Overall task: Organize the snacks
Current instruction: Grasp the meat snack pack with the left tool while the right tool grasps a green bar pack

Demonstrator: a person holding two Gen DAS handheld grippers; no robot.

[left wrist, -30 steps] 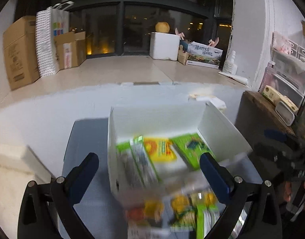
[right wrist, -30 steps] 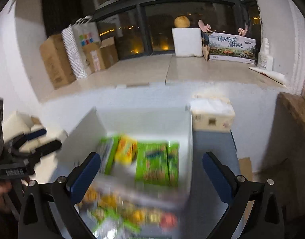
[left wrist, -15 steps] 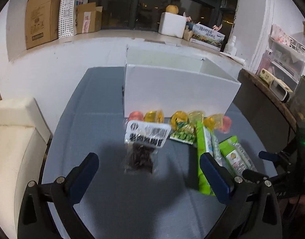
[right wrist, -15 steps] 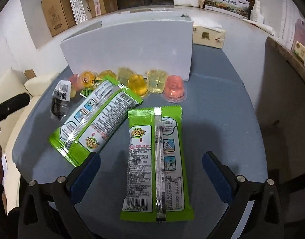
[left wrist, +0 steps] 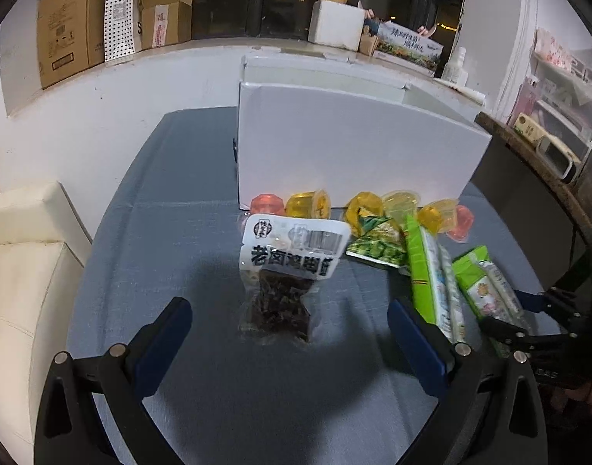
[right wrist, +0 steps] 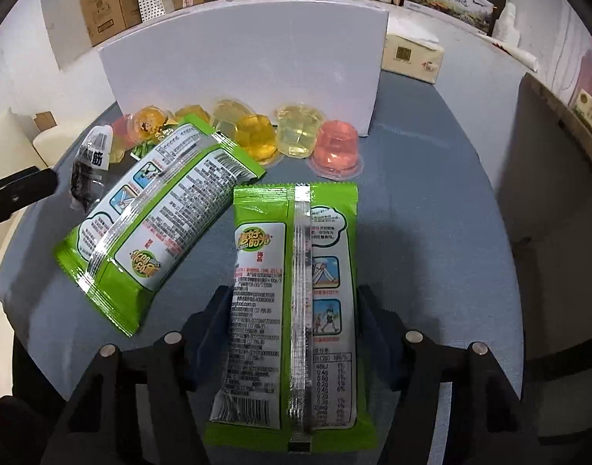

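Observation:
A dark meat snack packet (left wrist: 280, 271) with a white label lies on the blue-grey table (left wrist: 160, 232). My left gripper (left wrist: 286, 310) hovers open over its near end. Several jelly cups (left wrist: 307, 203) line the front of the white box (left wrist: 354, 147). In the right wrist view a green packet (right wrist: 296, 271) lies lengthwise between the fingers of my right gripper (right wrist: 294, 302). Its jaws are closing, and the pads touch both long edges. A second green packet (right wrist: 156, 209) lies slanted to its left. The left gripper's fingertip (right wrist: 21, 190) shows at the far left.
A small green pouch (left wrist: 377, 244) sits among the cups. A tissue box (right wrist: 412, 54) stands right of the white box. A cream sofa (left wrist: 17, 252) borders the table's left side and a dark cabinet (left wrist: 528, 201) its right. Cardboard boxes (left wrist: 67, 27) stand on the sill.
Both grippers dropped from above the white box to just over the table in front of it. The right jaws narrowed from wide open onto the green packet.

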